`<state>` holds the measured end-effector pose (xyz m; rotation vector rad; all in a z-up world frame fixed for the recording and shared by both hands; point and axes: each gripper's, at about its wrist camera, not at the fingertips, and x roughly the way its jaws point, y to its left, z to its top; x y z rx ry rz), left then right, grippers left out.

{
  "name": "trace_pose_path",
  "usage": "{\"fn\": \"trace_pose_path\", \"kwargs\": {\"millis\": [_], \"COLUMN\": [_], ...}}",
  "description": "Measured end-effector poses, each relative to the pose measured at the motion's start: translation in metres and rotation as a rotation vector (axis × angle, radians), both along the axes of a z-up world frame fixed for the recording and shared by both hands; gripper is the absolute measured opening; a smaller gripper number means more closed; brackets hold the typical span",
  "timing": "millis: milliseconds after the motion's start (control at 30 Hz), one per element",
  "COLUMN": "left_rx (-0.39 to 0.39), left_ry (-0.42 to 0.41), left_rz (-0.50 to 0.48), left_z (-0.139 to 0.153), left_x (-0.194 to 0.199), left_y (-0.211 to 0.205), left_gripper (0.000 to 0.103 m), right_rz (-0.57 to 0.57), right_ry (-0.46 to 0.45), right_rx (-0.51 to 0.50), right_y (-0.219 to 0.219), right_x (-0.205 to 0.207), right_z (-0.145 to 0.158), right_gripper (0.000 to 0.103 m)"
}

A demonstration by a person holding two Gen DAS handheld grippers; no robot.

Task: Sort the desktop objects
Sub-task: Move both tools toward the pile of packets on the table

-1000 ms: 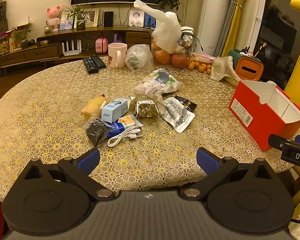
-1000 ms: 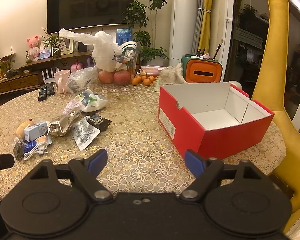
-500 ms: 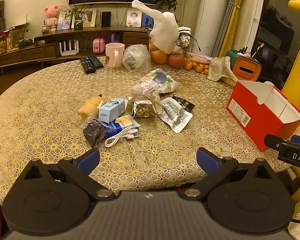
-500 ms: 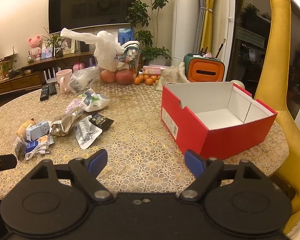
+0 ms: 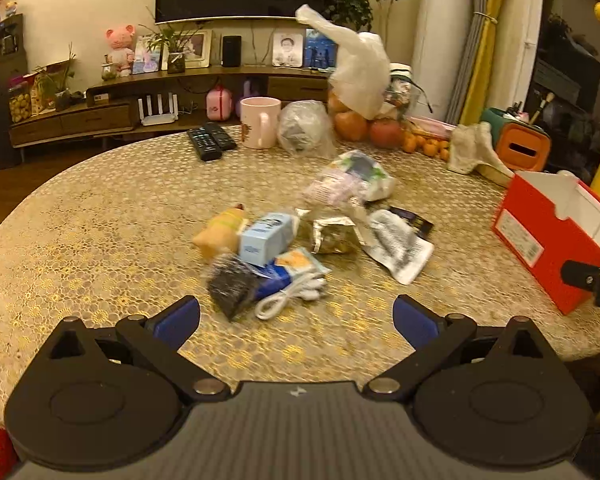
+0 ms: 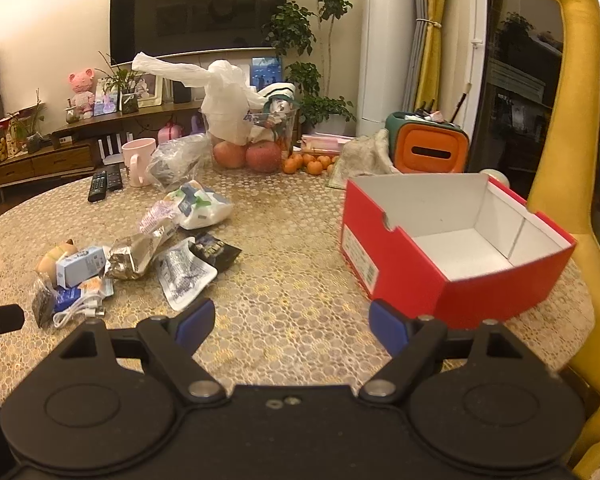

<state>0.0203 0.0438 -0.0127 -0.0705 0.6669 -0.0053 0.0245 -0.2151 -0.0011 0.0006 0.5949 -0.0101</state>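
Right wrist view shows my right gripper (image 6: 291, 322) and left gripper (image 5: 296, 318) both spread and empty, the box (image 6: 452, 248) apparently bare, and the pile (image 5: 300, 248) unsorted mid-table, so nothing seems done yet.

Left gripper (image 5: 296, 318) has its jaws spread wide over the near edge of the round table (image 5: 100, 216), holding nothing. Just past it sit a white cable (image 5: 288, 298), a black pouch (image 5: 232, 286) and a light blue box (image 5: 266, 236). Red box (image 5: 540, 248) off right.
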Motion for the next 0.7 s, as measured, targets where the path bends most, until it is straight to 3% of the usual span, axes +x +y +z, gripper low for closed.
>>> {"fn": "trace_pose_path", "kwargs": {"millis": [700], "left_rx": [0.091], "left_ry": [0.055], "left_rz": [-0.01], "left_z": [-0.057], "left_x": [0.071], "left_y": [0.036], "left_gripper": [0.103], "right_rz": [0.145], "right_ry": [0.051], "right_rx": [-0.027], "right_y": [0.045], "right_x": [0.108], "right_z": [-0.041], "right_gripper": [0.083]}}
